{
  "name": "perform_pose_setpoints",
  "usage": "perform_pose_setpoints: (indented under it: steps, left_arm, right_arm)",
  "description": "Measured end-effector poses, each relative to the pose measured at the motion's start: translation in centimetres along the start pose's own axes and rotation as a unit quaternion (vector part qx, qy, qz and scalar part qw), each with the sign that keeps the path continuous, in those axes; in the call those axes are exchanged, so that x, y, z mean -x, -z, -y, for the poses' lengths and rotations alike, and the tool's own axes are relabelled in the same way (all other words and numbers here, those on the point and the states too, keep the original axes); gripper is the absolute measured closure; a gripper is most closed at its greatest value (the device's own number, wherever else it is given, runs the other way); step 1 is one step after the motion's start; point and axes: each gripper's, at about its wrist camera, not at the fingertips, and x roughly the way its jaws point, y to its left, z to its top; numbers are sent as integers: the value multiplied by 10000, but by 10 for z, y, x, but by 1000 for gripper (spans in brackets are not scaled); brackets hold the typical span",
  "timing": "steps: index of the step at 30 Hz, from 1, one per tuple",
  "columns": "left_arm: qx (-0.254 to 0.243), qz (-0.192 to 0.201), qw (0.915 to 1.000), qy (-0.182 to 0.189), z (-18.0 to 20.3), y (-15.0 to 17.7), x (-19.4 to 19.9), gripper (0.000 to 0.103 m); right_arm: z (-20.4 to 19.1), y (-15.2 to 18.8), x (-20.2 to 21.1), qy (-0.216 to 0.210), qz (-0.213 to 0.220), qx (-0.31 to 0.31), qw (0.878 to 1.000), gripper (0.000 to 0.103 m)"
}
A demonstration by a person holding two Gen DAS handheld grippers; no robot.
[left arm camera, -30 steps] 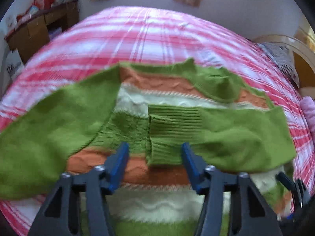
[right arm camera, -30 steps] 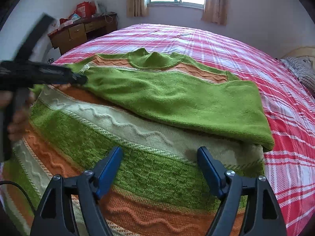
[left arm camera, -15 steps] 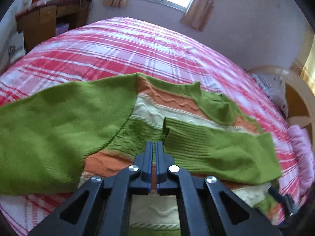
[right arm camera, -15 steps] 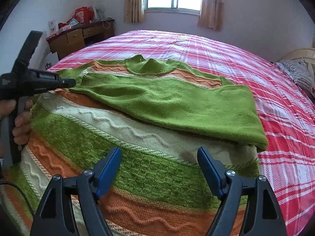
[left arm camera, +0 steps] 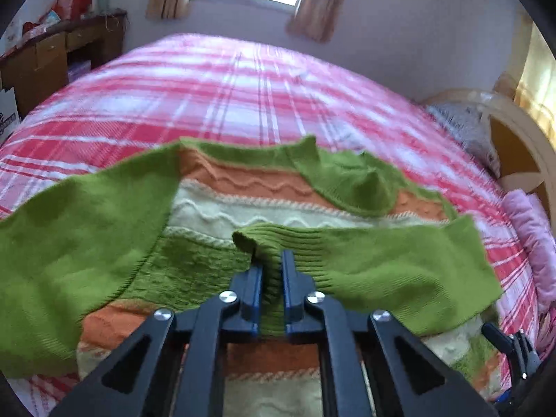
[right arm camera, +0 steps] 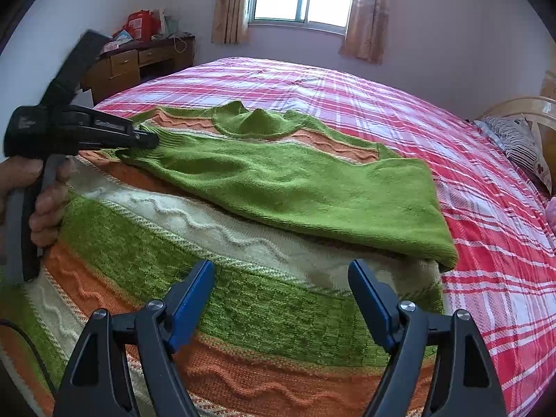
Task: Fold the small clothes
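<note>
We judge sweater (left arm camera: pixel 215 215) soft, floppy, bulky knit. Left gripper (left arm camera: pixel 272 279) clamps ribbed cuff (left arm camera: pixel 278 239) of sleeve lying across sweater chest; right gripper (right arm camera: pixel 281 299) gapes, empty, above sweater hem.

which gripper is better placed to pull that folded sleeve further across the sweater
Left. The left gripper is already shut on the sleeve cuff; the right gripper hangs open over the sweater body, holding nothing.

No legible text in either view. Left gripper (right arm camera: pixel 147 139), seen in right wrist view at left of frame: pale lettering on side of black body, too blurred to read. Cardboard box (left arm camera: pixel 7 111), left edge of left wrist view: dark print, unreadable.
</note>
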Motion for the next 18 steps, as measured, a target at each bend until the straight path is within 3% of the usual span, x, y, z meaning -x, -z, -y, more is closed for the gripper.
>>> perform_pose_setpoints:
  steps: [3,7,10,12,15,17,18]
  left_arm:
    - [280,228,9993,-11,-11,3,10,93]
    - [565,-244,9981,88,-21,0,-11,91]
    - [555,-270,9980,135,-19,2,-10,81]
    - [438,-235,9987,120,-14,5,-8,71]
    - [384,-181,9991,62,-13,8,-3,67]
    - [459,-147,9988,21,-16,8,-2,67]
    - [533,-104,9985,-62,-19,9,0,67]
  right_arm:
    - [0,0,1,9,14,4,10000,23]
    - [-1,0,0,17,-7,18,10000,23]
    - [0,-2,2,-94,-5,-16,10000,23]
    - [10,-10,10,-548,155,-240,9981,23]
    - [36,-33,19,-396,542,-625,9958,23]
    - [55,-44,6,-257,343,-853,9954,23]
    - [68,-48,-14,-239,-28,-989,9948,23]
